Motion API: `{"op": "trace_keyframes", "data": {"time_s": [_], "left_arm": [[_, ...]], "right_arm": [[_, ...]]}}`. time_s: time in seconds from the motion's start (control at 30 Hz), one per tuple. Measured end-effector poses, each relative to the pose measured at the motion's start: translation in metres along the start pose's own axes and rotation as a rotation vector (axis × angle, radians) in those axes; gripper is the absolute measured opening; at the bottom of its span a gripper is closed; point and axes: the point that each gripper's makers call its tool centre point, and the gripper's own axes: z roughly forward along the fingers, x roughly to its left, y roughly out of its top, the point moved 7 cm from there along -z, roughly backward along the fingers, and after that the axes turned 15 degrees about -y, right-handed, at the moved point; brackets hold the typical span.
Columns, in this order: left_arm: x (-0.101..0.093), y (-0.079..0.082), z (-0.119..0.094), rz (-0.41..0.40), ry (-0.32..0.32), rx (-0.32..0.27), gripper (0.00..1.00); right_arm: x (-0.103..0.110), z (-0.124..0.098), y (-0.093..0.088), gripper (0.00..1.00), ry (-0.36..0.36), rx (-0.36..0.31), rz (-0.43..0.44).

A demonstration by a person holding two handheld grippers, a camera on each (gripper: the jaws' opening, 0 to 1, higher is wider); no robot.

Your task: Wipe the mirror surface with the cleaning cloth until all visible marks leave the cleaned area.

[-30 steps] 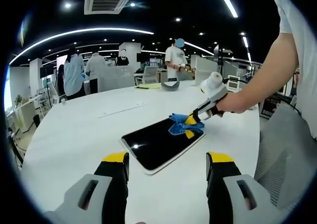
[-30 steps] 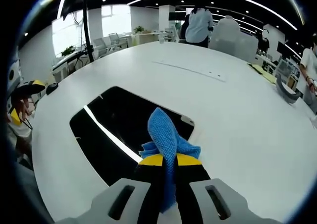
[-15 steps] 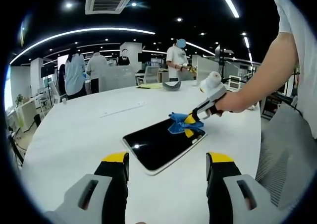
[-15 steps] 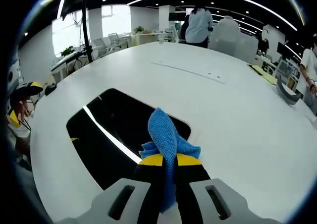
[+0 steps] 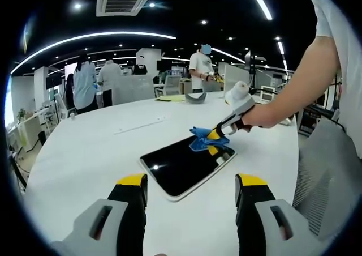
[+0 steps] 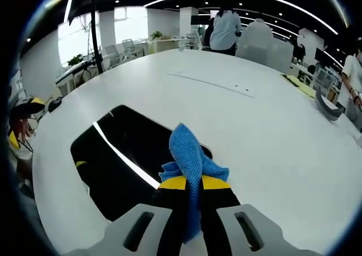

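Now the right tongs, clamped on the cloth, have slid toward the mirror's upper-right edge at frame centre; the wiping stroke nears its end. Left tongs hang wide.

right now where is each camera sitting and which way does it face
Left gripper view: rides the left gripper, held back above the white table, looking across at the dark mirror; its own open fingers rise from the bottom, and the person's arm brings the right gripper in from the right.
Right gripper view: rides the right gripper, close over the mirror, looking along fingers shut on the blue cloth.
Shared: mirror, cloth, table and the office behind.
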Motion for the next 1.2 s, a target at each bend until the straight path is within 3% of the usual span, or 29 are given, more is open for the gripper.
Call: {"op": "trace_keyframes", "data": {"time_s": [1.2], "left_arm": [[-0.003,-0.004,0.004,-0.016,-0.002,0.008,0.62]], "right_arm": [[-0.007,0.017,0.014,0.02,0.001,0.007,-0.025]]}}
